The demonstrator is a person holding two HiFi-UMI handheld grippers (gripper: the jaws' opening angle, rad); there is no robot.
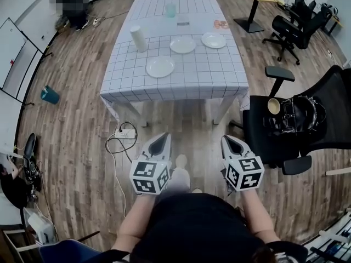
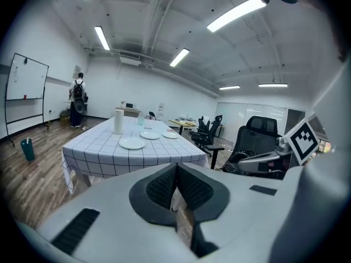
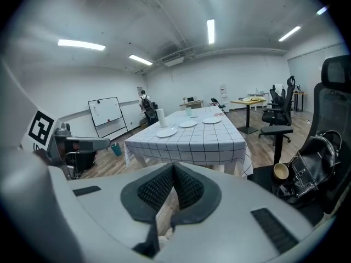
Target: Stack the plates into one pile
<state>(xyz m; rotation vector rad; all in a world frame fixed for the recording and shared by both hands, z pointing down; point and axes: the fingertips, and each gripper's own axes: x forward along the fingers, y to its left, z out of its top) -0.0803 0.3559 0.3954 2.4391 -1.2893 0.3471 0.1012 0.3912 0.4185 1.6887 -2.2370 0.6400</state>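
Note:
Three white plates lie apart on the checked tablecloth: one near the front (image 1: 160,66) (image 2: 132,143) (image 3: 166,132), one in the middle (image 1: 182,44) (image 2: 149,135) (image 3: 188,124), one at the right (image 1: 213,40) (image 2: 170,135) (image 3: 211,121). My left gripper (image 1: 160,142) (image 2: 175,171) and right gripper (image 1: 229,141) (image 3: 173,171) are held side by side over the floor, well short of the table. Both have their jaws pressed together with nothing between them.
On the table (image 1: 219,75) also stand a white cylinder (image 1: 139,38), a pale green cup (image 1: 170,10) and some paper. A black office chair (image 1: 290,119) with a cup and gear sits close at the right. Cables (image 1: 122,141) lie on the floor ahead at the left. A person stands far back.

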